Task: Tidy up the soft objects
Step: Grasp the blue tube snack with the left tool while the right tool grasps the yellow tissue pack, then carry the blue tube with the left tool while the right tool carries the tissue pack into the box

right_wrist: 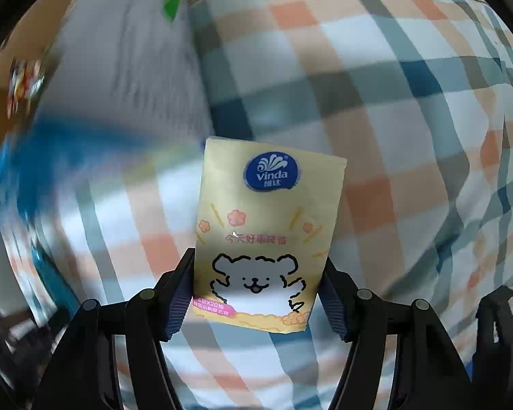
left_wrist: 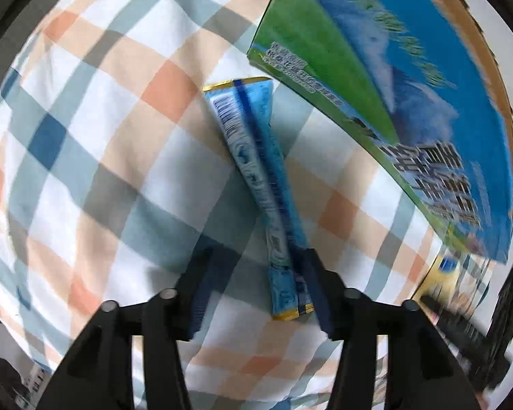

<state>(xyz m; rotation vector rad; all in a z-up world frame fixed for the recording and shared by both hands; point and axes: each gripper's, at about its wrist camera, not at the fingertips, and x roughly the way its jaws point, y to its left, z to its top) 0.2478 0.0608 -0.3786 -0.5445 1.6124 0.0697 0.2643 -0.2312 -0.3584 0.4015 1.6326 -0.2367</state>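
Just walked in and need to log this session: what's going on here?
A person is sorting soft packets over a plaid cloth, with a handheld tool in each hand. The right tool is shut on a yellow Vinda tissue pack, holding it above the cloth. The left tool is open around a blue packet that lies on the cloth; only one finger seems to touch it. A blue-and-green carton sits beside the blue packet. The pictures are motion-blurred.
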